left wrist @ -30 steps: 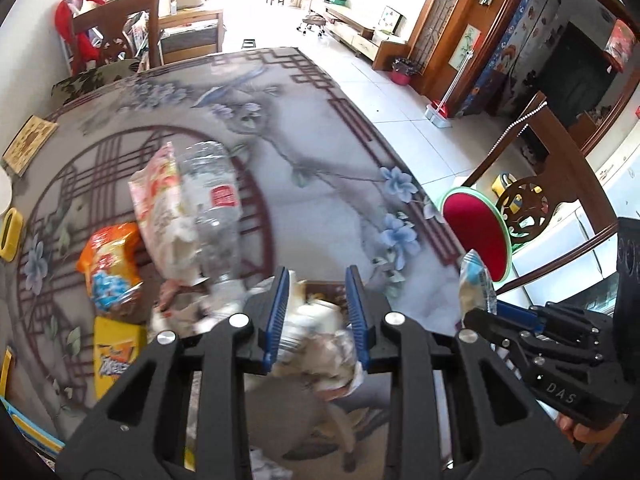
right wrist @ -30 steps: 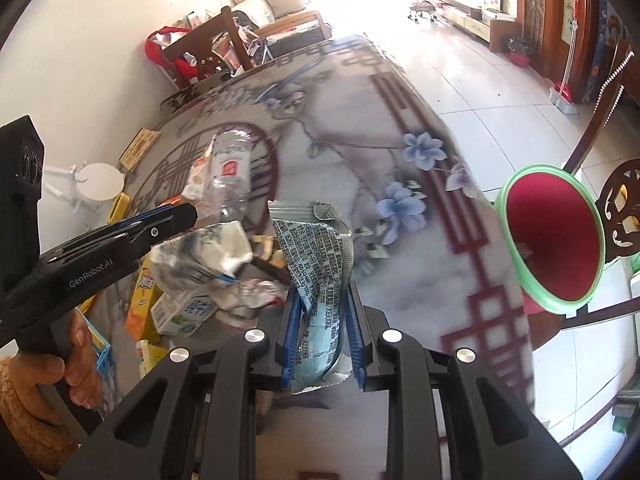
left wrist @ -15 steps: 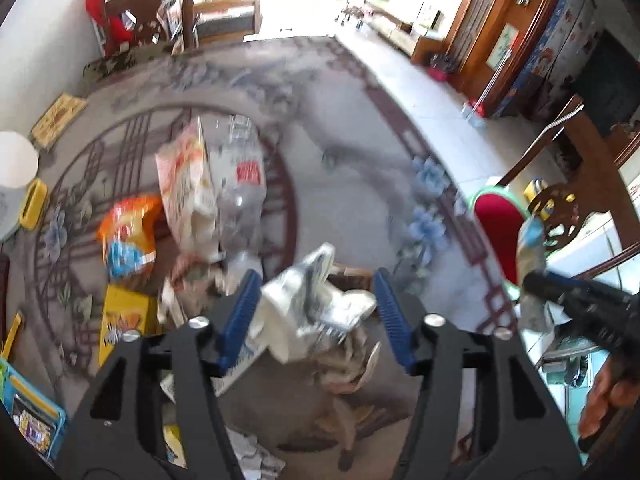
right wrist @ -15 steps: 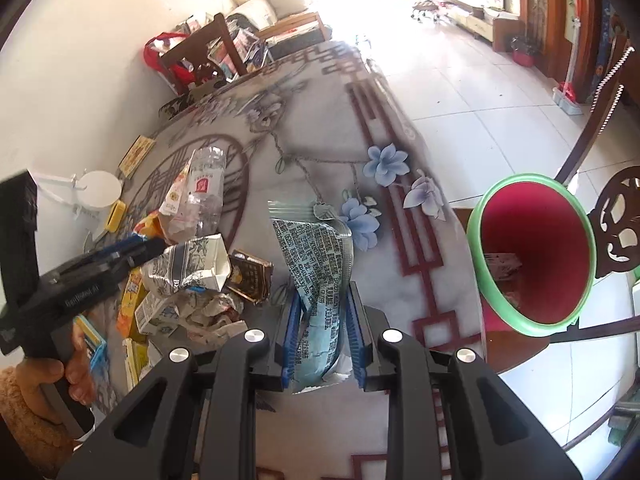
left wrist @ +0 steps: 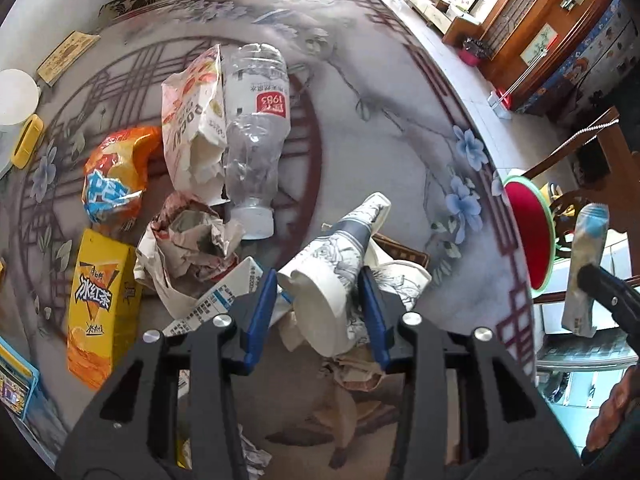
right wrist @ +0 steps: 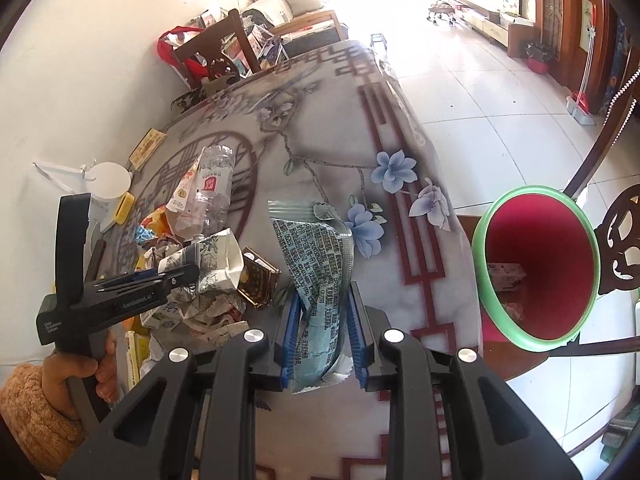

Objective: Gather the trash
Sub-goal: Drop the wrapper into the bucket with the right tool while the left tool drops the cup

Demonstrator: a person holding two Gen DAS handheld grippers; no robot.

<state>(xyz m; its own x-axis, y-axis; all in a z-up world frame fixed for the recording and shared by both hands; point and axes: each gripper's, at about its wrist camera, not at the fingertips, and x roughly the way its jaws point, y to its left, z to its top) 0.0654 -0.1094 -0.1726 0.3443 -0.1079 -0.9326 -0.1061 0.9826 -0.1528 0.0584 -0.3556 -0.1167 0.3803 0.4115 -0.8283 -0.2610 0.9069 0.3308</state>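
My left gripper points down over a trash pile, and its jaws are closing on a white and grey flower-printed paper carton that sits between the blue pads and touches them. The right wrist view shows the same gripper with the carton at its tip. My right gripper is shut on a blue printed snack wrapper, held over the table's right edge, left of the red bin with the green rim. The left wrist view also shows the wrapper and the bin.
On the patterned table lie a crushed clear bottle, a white snack bag, an orange chips bag, a yellow drink box and crumpled paper. A dark wooden chair stands right of the bin.
The left gripper opened, sank toward the pile and now narrows around the carton, which replaced the crumpled scraps between its pads. The right gripper carried the wrapper nearer the bin, then held still.
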